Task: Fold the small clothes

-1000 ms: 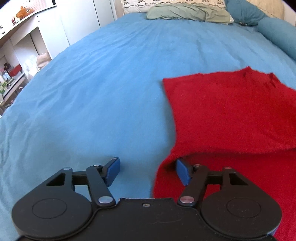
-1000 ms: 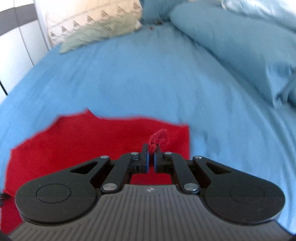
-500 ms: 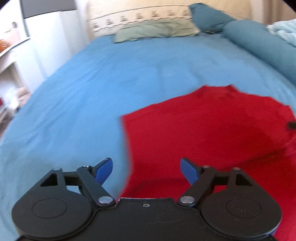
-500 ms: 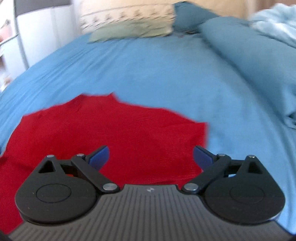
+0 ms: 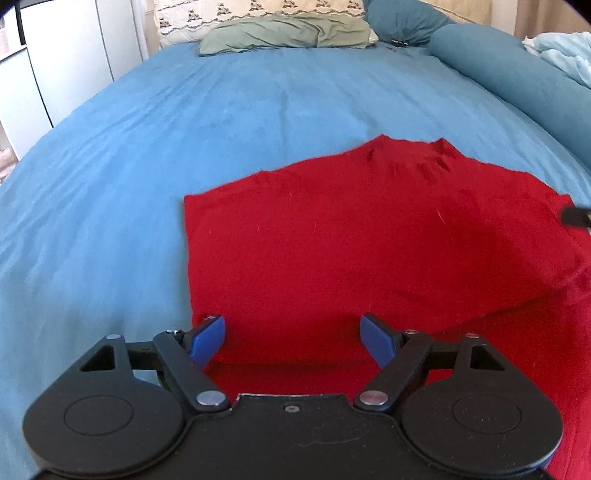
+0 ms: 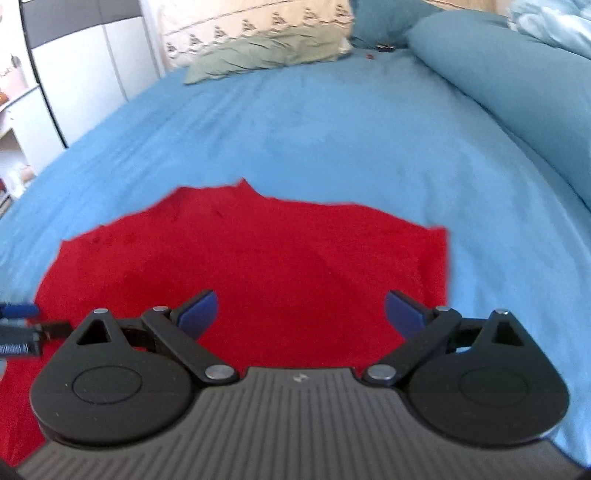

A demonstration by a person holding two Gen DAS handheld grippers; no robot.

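- While spread wide over the near edge of the red garment [image 5: 369,251], holding nothing: left gripper [image 5: 293,334], blue pads [image 5: 207,338] apart, left pad just beside the cloth's near-left corner.
- Equally wide and holding nothing: right gripper [image 6: 301,312], poised above the garment's right half, right pad near the cloth's right edge.
- Lying folded on the blue bedspread [image 5: 184,122]: upper layer doubled over a lower layer that reaches toward the camera, peaked fold line at the far edge.
- Seen at the left rim of the right wrist view: part of the other gripper, blurred.
- Farther back: green pillow [image 5: 284,33], patterned pillow [image 5: 258,9], teal bolster [image 5: 517,74], white cupboard [image 5: 66,59].
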